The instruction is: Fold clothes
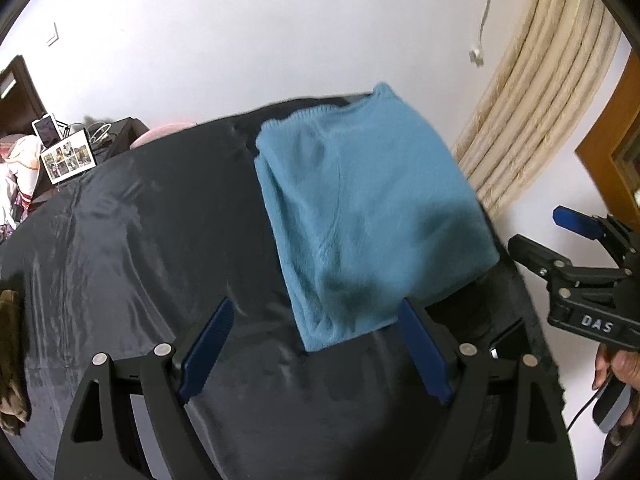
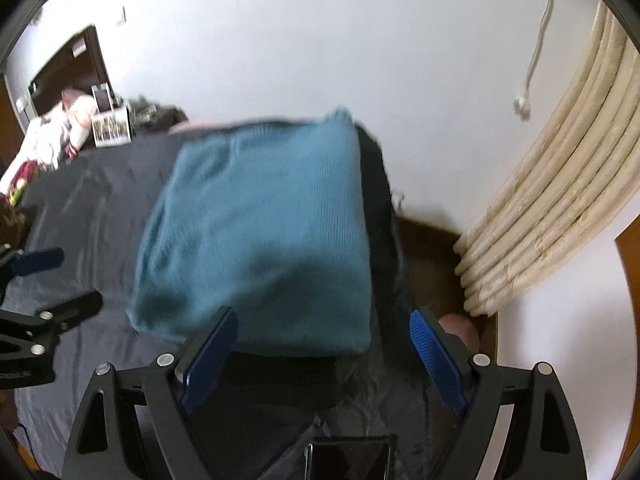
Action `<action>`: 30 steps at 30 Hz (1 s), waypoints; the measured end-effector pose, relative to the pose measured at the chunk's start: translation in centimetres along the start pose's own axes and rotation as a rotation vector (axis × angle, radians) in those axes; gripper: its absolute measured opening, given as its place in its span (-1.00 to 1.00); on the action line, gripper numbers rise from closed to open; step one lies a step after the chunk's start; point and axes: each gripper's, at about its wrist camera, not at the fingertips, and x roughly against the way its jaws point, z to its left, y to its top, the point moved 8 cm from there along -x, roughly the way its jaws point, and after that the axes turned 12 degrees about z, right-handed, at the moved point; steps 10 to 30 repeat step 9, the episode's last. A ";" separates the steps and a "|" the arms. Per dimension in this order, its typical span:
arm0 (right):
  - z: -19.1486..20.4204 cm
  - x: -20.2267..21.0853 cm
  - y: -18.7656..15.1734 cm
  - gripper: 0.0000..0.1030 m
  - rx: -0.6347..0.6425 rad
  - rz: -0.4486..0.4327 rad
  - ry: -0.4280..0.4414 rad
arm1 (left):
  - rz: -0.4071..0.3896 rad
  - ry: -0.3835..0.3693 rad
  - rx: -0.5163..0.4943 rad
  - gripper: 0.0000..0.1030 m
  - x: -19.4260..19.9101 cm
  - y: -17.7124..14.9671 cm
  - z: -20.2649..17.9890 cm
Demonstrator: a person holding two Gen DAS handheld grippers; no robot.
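A blue knitted sweater (image 1: 368,216) lies folded into a thick rectangle on the dark sheet of the bed (image 1: 152,240), near its right edge. It also shows in the right wrist view (image 2: 264,232). My left gripper (image 1: 316,312) is open and empty, just in front of the sweater's near edge. My right gripper (image 2: 324,320) is open and empty, its fingers above the sweater's near edge. The right gripper also shows in the left wrist view (image 1: 548,232) at the far right. The left gripper shows in the right wrist view (image 2: 60,276) at the left edge.
A cream curtain (image 1: 532,100) hangs at the right by a white wall. A photo frame (image 1: 68,158) and cluttered items stand past the bed at the far left. A dark phone (image 2: 348,460) lies on the bed's near edge. A brown cloth (image 1: 12,360) lies at the left.
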 end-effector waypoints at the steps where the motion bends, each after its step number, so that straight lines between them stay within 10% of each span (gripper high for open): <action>1: 0.1 0.5 0.1 0.73 0.000 -0.013 0.006 | -0.011 -0.008 0.004 0.74 0.4 0.1 0.0; 30: 1.0 -0.1 -1.1 0.74 -0.004 -0.007 0.019 | -0.056 0.004 -0.043 0.75 0.9 -0.2 -0.9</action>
